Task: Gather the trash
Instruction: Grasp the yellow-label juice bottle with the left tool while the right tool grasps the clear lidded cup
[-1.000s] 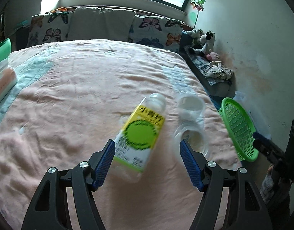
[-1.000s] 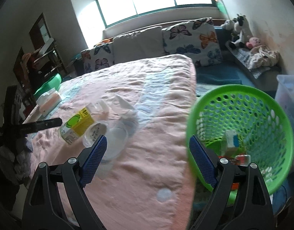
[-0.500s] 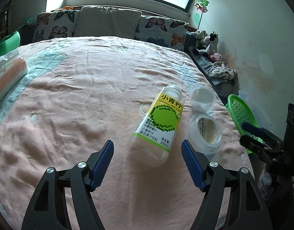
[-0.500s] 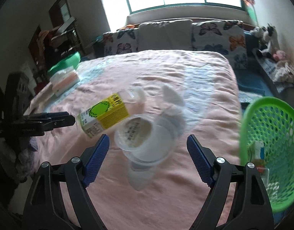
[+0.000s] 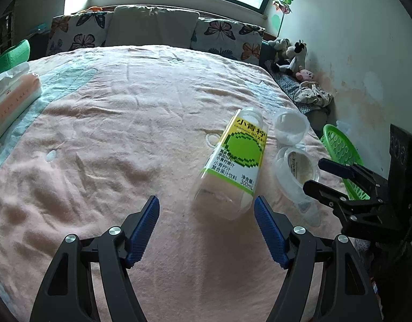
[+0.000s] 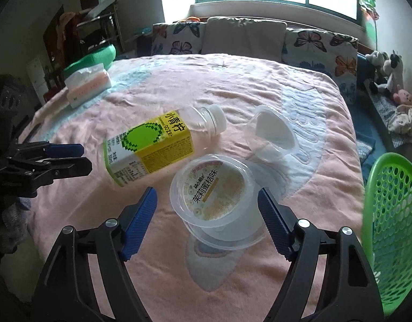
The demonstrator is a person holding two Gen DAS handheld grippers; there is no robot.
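Note:
An empty clear bottle with a yellow-green label (image 5: 234,161) (image 6: 155,146) lies on its side on the pink bed cover. Beside it lie a clear labelled cup (image 5: 297,170) (image 6: 214,190) and a clear empty cup (image 5: 290,127) (image 6: 271,136). My left gripper (image 5: 206,212) is open and empty, just short of the bottle's base. My right gripper (image 6: 206,202) is open and empty, its jaws on either side of the labelled cup; it also shows in the left wrist view (image 5: 329,177). A green mesh basket (image 6: 388,214) (image 5: 340,150) stands off the bed's right edge.
A tissue pack (image 5: 10,102) (image 6: 88,86) lies at the bed's far left. Butterfly pillows (image 5: 152,30) line the headboard. Stuffed toys (image 5: 291,56) and cloth sit along the right wall. The bed edge drops off beside the basket.
My right gripper swung left from the basket and now frames the labelled cup. My left gripper drew back and left, so the bottle lies ahead to the right of centre.

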